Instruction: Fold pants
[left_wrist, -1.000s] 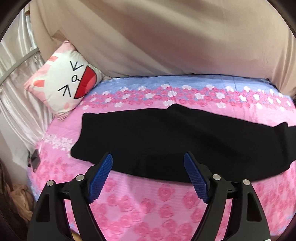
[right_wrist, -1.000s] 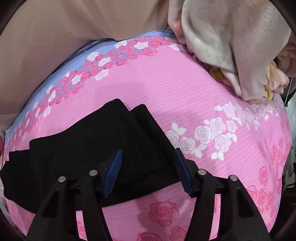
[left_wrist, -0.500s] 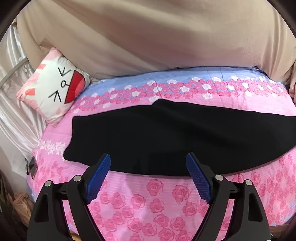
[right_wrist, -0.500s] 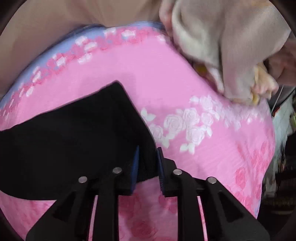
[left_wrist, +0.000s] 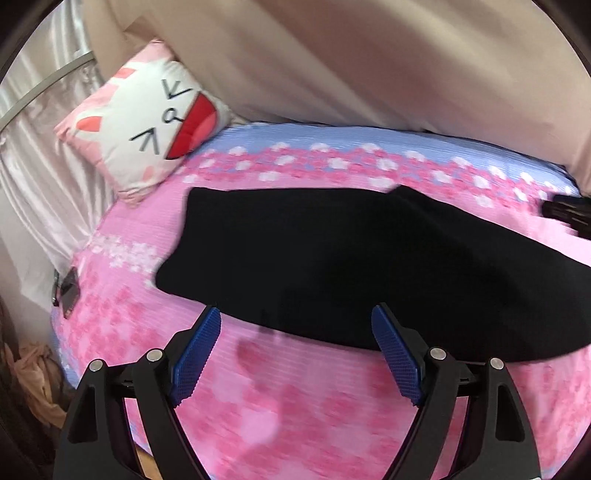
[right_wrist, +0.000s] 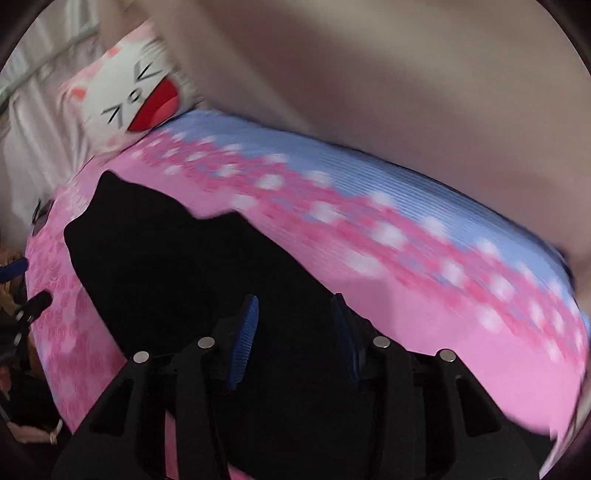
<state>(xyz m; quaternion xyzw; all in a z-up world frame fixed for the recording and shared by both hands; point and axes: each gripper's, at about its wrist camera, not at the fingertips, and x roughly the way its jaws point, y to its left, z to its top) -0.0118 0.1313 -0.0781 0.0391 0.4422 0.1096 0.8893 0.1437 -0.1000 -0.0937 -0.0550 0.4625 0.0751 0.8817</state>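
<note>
Nearby, black pants (left_wrist: 369, 266), near edge between left gripper (left_wrist: 295, 332) fingers (left_wrist: 195, 354).

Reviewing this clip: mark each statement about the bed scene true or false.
1. The pants are black. True.
2. The cat-face pillow lies on top of the pants. False: it sits apart from them, at the bed's far left corner.
3. The left gripper is clamped on the pants. False: its jaws stand wide open at the pants' near edge, pinching nothing.
4. The bedsheet is pink with a flower print. True.
</note>
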